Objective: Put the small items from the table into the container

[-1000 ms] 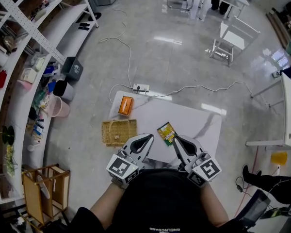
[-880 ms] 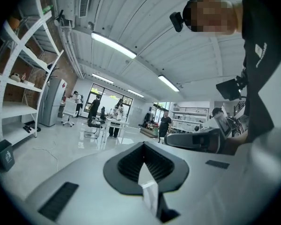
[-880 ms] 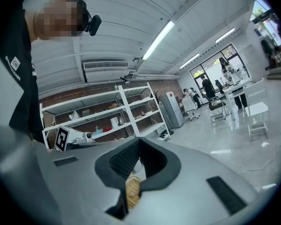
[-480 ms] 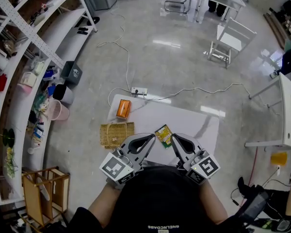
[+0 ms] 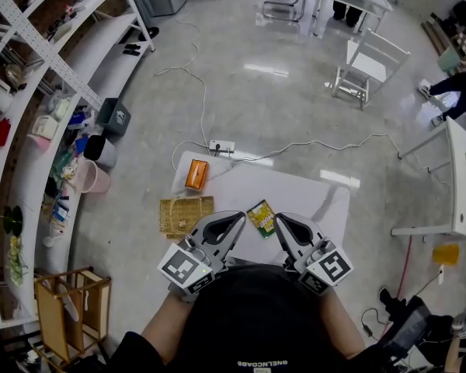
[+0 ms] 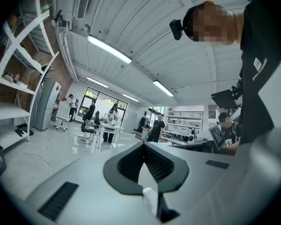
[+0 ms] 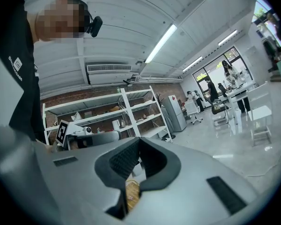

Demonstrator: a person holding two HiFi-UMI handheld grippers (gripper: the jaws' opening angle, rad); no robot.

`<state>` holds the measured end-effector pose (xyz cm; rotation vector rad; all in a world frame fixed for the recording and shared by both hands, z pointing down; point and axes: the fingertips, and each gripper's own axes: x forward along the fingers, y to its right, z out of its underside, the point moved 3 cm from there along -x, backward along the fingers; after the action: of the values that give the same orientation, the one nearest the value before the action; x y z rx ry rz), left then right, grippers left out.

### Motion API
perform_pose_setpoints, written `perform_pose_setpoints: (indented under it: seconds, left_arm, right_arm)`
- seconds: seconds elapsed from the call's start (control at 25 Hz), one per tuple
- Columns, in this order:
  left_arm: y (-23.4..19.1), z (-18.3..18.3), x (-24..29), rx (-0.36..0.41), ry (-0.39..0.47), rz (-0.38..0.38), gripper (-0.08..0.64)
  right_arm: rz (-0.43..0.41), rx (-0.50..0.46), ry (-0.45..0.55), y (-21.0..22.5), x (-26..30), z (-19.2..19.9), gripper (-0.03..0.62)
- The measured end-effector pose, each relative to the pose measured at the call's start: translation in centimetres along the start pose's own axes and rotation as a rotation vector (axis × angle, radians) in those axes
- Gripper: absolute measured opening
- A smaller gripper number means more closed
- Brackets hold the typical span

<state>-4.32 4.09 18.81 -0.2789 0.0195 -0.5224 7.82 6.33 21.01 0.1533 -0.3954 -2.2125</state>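
In the head view a white marble table [image 5: 311, 200] bears a woven basket [image 5: 187, 214] at its left edge. An orange packet [image 5: 196, 173] lies at the far left corner and a green-yellow packet [image 5: 262, 217] near the front middle. My left gripper [image 5: 239, 217] is held level above the near edge, just left of the green-yellow packet, jaws shut on nothing. My right gripper [image 5: 279, 218] hangs just right of that packet, also shut and empty. In the left gripper view the left gripper [image 6: 143, 145] has its jaws meeting at the tip. The right gripper [image 7: 139, 141] shows the same in its own view.
White shelving [image 5: 54, 61] curves along the left, with a pink bucket [image 5: 95, 175] and a dark bin [image 5: 115, 116] at its foot. A power strip [image 5: 223, 144] and cable lie beyond the table. A wooden crate [image 5: 70, 305] stands near left, a white chair [image 5: 365, 64] far right.
My left gripper has lifted a little and sits larger and further left in the head view. The right gripper has kept still. Nothing on the table moved.
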Motion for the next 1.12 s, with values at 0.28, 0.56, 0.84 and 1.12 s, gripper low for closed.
perform_pose_setpoints:
  seconds: [0.28, 0.56, 0.84, 1.12]
  left_arm:
    - [-0.5, 0.7, -0.3, -0.013, -0.005, -0.023, 0.004]
    - [-0.6, 1.7, -0.7, -0.060, -0.037, -0.038, 0.004]
    - [-0.7, 3.4, -0.9, -0.032, -0.082, -0.045, 0.005]
    - [-1.1, 5.0, -0.8, -0.019, -0.141, -0.080, 0.006]
  right_arm:
    - [0.010, 0.007, -0.006, -0.2, -0.4, 0.3, 0.009]
    - [0.026, 0.019, -0.003, -0.5, -1.1, 0.8, 0.009]
    - [0.041, 0.035, -0.011, -0.9, -1.6, 1.5, 0.009]
    - [0.065, 0.046, -0.026, -1.0, -2.4, 2.2, 0.009]
